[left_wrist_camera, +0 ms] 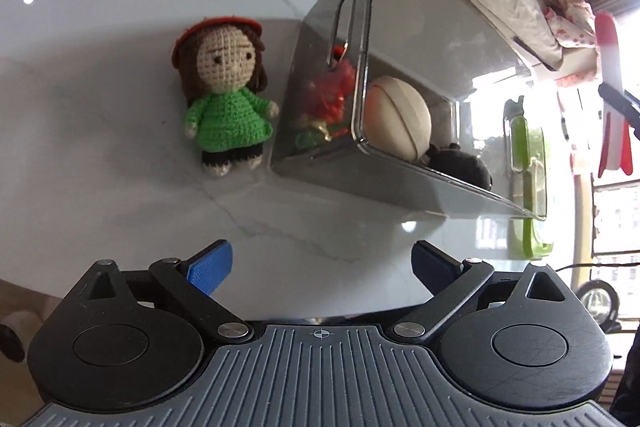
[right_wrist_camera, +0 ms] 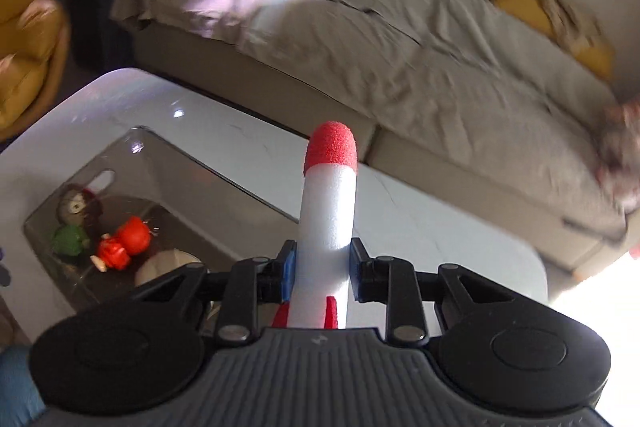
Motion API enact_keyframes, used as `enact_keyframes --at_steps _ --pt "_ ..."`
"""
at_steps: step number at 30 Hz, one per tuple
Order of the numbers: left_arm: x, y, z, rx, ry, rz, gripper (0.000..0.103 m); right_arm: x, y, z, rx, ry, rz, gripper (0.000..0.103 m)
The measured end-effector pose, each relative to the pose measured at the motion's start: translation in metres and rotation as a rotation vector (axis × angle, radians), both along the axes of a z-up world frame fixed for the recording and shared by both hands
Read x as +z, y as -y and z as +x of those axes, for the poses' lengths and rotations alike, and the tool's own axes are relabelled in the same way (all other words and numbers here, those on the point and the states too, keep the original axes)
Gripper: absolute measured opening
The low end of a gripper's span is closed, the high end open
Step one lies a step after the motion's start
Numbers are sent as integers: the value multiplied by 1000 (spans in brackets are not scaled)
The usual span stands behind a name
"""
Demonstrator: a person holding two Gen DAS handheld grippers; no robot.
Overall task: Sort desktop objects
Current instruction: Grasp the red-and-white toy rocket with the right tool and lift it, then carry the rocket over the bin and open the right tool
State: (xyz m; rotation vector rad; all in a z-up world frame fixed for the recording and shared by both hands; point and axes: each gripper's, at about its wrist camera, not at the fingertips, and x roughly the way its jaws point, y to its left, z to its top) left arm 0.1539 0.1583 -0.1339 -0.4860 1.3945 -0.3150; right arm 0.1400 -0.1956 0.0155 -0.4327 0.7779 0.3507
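Item: white foam rocket with a red rounded nose and red tail fins (right_wrist_camera: 329, 227). Location: clamped in the right gripper (right_wrist_camera: 322, 269), clear of the table. Both blue-faced pads press on the white body just ahead of the fins, so the jaws are closed on it and not on each other. Long axis: runs straight out along the fingers, nose leading, fins back toward the gripper body

Item: smoky clear acrylic bin with a slot handle in its end wall (right_wrist_camera: 132, 163). Location: on the white marble-look tabletop (right_wrist_camera: 440, 227), lower left of the rocket nose in the right wrist view. Contents visible: a red toy figure (right_wrist_camera: 124, 241) and a pale round ball (left_wrist_camera: 398, 117); a dark soft object beside the ball is too dim to identify, possibly a plush

Key relation: the bin's open top lies to the left of and below the held rocket, so the judged next move is a sweep leftward and down, nose first or laid along the bin's length, since the rocket looks long against the bin's short side

Item: crocheted doll with brown hair, a red cap and a green sweater (left_wrist_camera: 226, 95). Location: flat on the tabletop just beside the bin's end wall, outside it. Nearer hand: the left gripper (left_wrist_camera: 322, 263), whose jaws stand wide apart and empty, the doll ahead of it and slightly left
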Motion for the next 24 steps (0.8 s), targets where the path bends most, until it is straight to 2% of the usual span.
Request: enact_keyframes --at_steps 2,4,8,11,18,24 --pt "-9 -7 -2 12 -20 -19 99 9 -51 -6 178 18 -101 29" --pt "-16 -17 -6 27 -32 -33 99 -9 -96 -8 329 9 -212 29" --pt "-25 -46 -20 63 -41 -37 99 -85 -157 -7 574 -47 -457 29" --pt "-35 -71 -28 117 -63 -43 99 -123 -177 4 669 -51 -565 29" --pt "-52 -98 -15 196 -92 -86 99 -167 -189 37 815 -78 -667 30" --pt "-57 -87 11 189 -99 -138 99 -184 -191 48 819 -88 -686 31"
